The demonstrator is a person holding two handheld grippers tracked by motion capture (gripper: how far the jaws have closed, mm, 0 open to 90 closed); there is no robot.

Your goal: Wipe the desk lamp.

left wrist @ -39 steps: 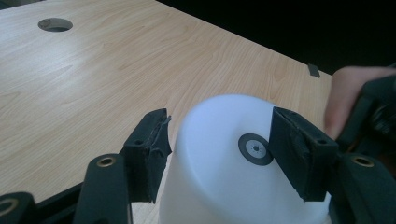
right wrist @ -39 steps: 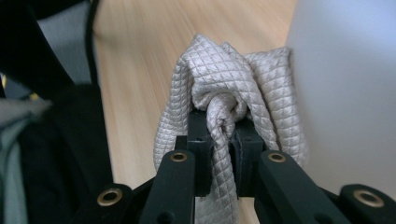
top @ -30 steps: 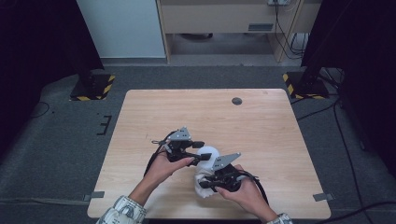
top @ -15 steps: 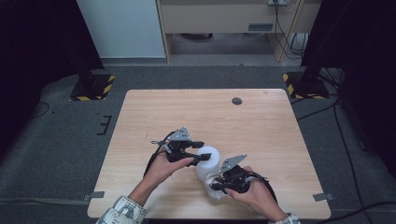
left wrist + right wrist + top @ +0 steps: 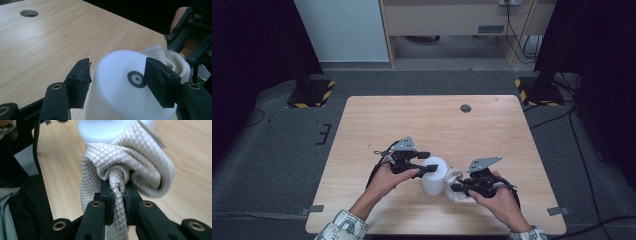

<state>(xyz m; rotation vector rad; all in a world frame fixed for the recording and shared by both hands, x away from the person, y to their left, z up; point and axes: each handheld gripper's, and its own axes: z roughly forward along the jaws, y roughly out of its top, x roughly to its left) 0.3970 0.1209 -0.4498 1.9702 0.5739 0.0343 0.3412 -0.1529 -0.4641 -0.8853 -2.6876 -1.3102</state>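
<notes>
Pinching a bunched fold of the quilted cloth point(image 5: 130, 167), the right gripper point(image 5: 117, 192) is keeping its jaws nearly closed, with only the twisted fabric between the pads. The left gripper point(image 5: 117, 82) is standing wider, its two pads flanking the upturned white cup point(image 5: 125, 87); the pads look to be lying against the cup's sides, though I cannot tell how firmly they are pressing.

From the right jaws the cup is lying straight ahead, with the cloth bulging between jaws and cup wall and touching the cup's pale surface at the top of the right gripper view. The cup's long axis is running upright, base uppermost. By my reading, the coming move is turning on this: the cloth is sitting on the cup's right flank, and the right hand point(image 5: 497, 197) is the one nearer to it, while the left hand point(image 5: 387, 180) is steadying the cup.

In the high view the cup point(image 5: 434, 175) is standing on the table point(image 5: 362, 125) toward its near edge, about midway between the near corners, and both grippers are meeting at it. The left gripper view is showing a small dark disc on the cup's base and the cloth point(image 5: 172, 60) peeking behind it; the right gripper view is showing the weave and the pinch itself
</notes>
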